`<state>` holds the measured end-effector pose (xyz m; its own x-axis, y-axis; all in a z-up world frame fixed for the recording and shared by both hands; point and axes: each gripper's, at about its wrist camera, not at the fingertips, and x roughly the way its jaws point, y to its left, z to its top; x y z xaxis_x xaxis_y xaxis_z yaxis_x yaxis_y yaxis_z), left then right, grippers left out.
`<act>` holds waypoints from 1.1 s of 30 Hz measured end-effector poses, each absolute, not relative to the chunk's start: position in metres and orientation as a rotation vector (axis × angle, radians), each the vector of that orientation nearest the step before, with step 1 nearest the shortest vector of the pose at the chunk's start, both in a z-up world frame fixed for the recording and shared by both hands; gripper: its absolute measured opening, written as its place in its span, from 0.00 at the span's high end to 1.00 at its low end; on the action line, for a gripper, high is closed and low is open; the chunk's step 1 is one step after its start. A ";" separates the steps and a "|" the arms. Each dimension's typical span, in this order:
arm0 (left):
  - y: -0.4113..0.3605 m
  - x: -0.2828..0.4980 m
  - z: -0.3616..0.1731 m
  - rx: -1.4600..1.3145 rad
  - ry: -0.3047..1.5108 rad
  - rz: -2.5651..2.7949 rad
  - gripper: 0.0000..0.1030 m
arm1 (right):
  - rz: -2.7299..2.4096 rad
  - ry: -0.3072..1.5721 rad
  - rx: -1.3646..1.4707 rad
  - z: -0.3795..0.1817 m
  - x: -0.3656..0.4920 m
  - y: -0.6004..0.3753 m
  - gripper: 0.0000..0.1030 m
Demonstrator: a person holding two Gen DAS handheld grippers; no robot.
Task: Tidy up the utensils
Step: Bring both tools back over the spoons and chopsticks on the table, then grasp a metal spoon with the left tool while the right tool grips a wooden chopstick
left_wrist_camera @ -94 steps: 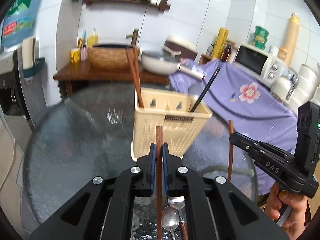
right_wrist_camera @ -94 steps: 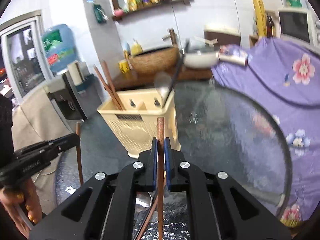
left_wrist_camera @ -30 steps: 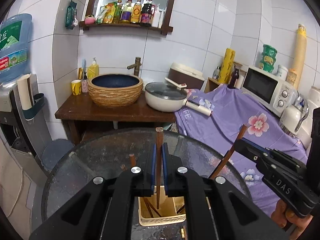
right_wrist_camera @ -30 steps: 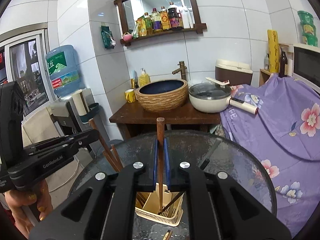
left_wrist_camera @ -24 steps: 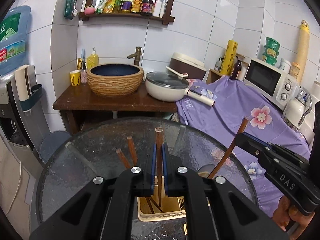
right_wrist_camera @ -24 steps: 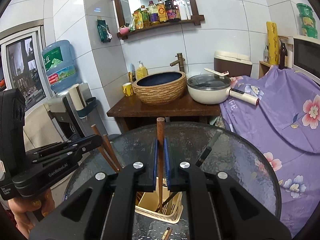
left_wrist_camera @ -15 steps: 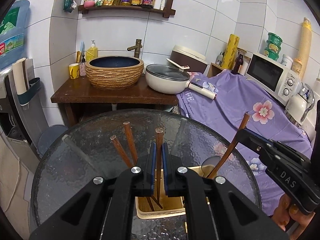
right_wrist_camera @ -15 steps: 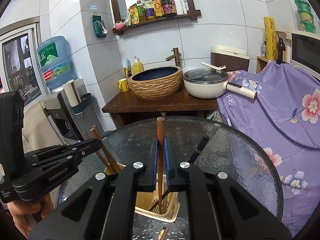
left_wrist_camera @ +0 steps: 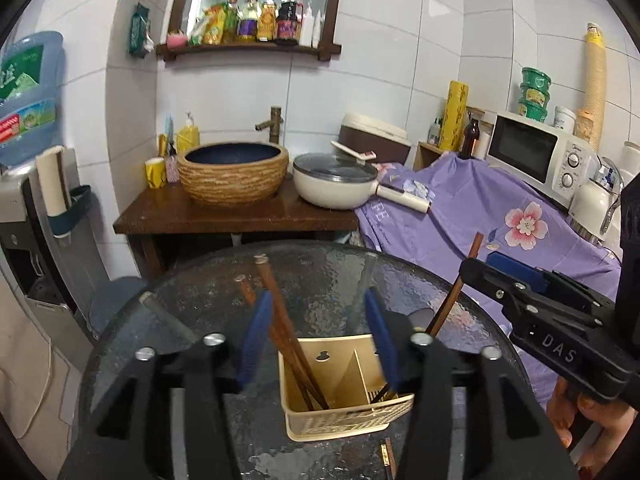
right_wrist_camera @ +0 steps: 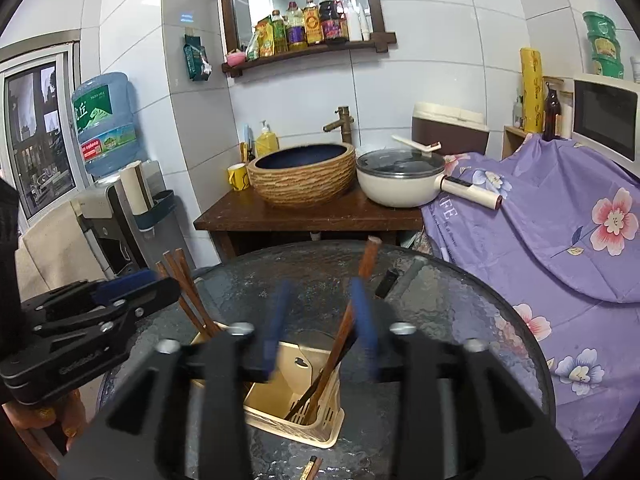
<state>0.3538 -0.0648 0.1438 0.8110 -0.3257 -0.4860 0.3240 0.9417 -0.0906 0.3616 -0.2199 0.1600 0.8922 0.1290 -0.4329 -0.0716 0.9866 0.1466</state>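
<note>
A cream utensil holder stands on the round glass table. Brown chopsticks lean in its left compartment. My left gripper hovers above it, jaws opening, and the chopsticks pass just inside the left pad without being pressed. In the right wrist view, my right gripper is over the holder, jaws also opening. One chopstick stands loose in the right compartment and leans by the right pad. Each gripper also shows in the other's view: the right gripper and the left gripper.
A black-handled utensil also sticks out of the holder. A small utensil end lies on the glass in front of it. Behind the table stand a wooden counter with a basin, a lidded pan, a purple-draped surface and a microwave.
Both grippers sank toward the holder, then their jaws parted. Each let go of its chopstick, and the chopsticks now rest in the holder.
</note>
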 end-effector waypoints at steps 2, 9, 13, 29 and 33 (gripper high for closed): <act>-0.060 0.341 0.145 0.004 0.498 -0.335 0.47 | 0.103 0.448 0.123 0.161 0.353 -0.221 0.56; -0.038 0.300 0.121 0.018 0.521 -0.310 0.37 | 0.091 0.529 0.113 0.132 0.311 -0.219 0.56; -0.032 0.284 0.083 0.041 0.611 -0.307 0.38 | 0.093 0.641 0.080 0.090 0.291 -0.211 0.56; -0.055 0.225 -0.049 0.042 0.930 -0.410 0.50 | 0.109 0.952 0.169 -0.048 0.256 -0.185 0.67; -0.054 0.220 -0.053 0.045 0.942 -0.410 0.50 | 0.127 0.972 0.164 -0.054 0.252 -0.176 0.71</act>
